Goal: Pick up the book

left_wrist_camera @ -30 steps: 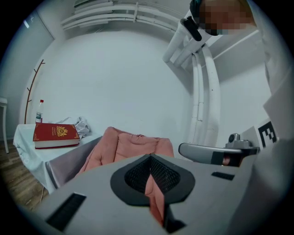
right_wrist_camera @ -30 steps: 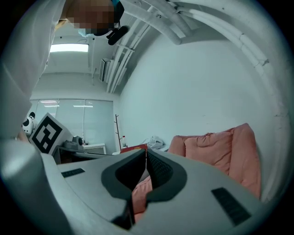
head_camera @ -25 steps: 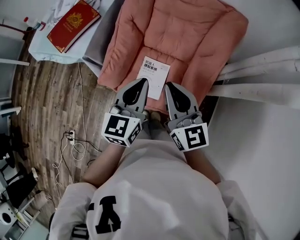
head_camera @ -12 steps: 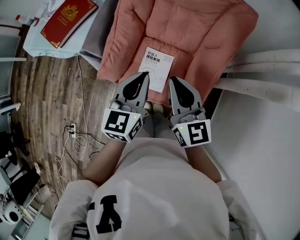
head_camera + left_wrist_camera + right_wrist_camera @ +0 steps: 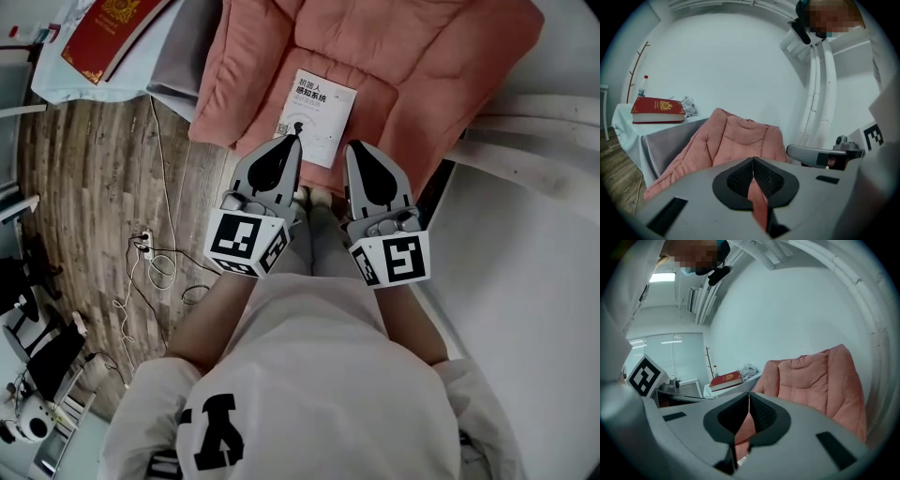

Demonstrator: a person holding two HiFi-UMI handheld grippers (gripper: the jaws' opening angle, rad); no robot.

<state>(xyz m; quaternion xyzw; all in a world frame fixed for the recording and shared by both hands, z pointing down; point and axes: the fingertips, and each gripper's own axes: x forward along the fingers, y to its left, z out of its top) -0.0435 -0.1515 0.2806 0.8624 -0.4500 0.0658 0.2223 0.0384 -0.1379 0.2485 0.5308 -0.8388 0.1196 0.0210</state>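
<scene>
Head view: left gripper [image 5: 292,142] and right gripper [image 5: 355,147], both clenched and empty, approach the book [image 5: 320,103]; the jaws likely need to open next.

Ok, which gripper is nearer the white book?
Left. The left gripper tip overlaps the near edge of the white book in the head view; the right gripper tip is just off to its right.

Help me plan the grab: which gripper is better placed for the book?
Left, probably: the left gripper overlaps the white book at its near edge; the right gripper sits off its corner. Both shut.
</scene>
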